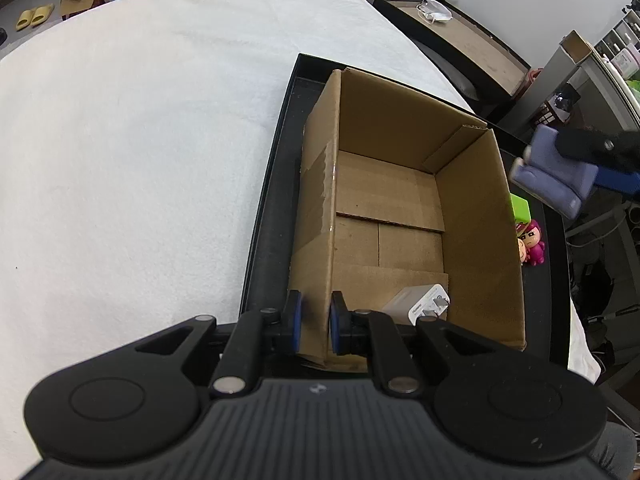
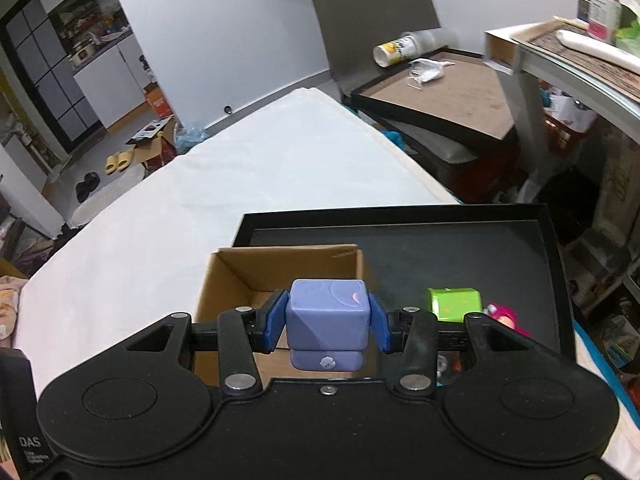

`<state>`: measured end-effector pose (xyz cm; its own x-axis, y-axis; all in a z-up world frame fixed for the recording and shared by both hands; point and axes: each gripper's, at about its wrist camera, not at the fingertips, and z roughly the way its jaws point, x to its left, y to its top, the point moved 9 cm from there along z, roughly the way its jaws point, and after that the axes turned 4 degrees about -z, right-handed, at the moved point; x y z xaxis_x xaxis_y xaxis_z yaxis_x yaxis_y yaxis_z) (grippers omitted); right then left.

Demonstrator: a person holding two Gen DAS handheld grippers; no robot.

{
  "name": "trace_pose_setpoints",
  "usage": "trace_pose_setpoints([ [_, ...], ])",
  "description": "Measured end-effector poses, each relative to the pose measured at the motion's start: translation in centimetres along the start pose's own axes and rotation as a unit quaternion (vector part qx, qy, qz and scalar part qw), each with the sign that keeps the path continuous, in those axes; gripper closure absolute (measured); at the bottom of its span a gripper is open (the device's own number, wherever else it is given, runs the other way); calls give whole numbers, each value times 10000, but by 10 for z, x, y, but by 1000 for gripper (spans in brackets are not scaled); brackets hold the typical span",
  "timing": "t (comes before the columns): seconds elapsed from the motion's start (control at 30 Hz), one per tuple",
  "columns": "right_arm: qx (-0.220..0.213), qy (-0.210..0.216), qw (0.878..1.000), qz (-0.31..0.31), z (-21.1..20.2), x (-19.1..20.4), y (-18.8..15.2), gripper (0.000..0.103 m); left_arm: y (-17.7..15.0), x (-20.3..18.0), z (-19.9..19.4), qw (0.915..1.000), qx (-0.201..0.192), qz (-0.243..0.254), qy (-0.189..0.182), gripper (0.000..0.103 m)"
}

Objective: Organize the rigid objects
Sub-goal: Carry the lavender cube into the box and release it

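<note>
My left gripper (image 1: 316, 322) pinches the cardboard box (image 1: 404, 216) wall, white charger (image 1: 420, 305) inside, while my right gripper (image 2: 326, 320) clamps a smooth lilac block (image 2: 327, 322) above it.

Desk (image 1: 140, 140) covered edge to edge in a white cloth (image 2: 248, 176), lightly creased. A shallow black tray (image 1: 272, 184) lies directly on the cloth at the desk's right side. Inside the tray: an open cardboard box (image 1: 476, 232), with a green block (image 2: 454, 305) and a pink figure (image 1: 532, 242) just beside the box.
</note>
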<state>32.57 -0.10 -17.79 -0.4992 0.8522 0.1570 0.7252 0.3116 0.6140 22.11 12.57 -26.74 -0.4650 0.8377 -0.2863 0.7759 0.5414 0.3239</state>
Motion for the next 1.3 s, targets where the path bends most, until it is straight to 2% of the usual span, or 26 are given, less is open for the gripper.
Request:
trace_pose_setpoints([
  [0.37,242,435,9984,-264,26,50,-1,60,0,0,-1,10000,26,20,-16,91],
  [0.6,446,456,9966,-517,48,73,-2,60,1,1,-1,10000,51,10,-76,90],
  [0.83,564,372,9958,-616,62,78,-4,60,1,2,0,9999,66,-21,-148,90],
  [1.0,478,266,9968,-582,68,78,3,59,0,3,0,9998,79,-35,-186,90],
  [1.3,561,389,9973,-275,60,70,6,54,-1,5,2,9997,123,-86,-206,89],
])
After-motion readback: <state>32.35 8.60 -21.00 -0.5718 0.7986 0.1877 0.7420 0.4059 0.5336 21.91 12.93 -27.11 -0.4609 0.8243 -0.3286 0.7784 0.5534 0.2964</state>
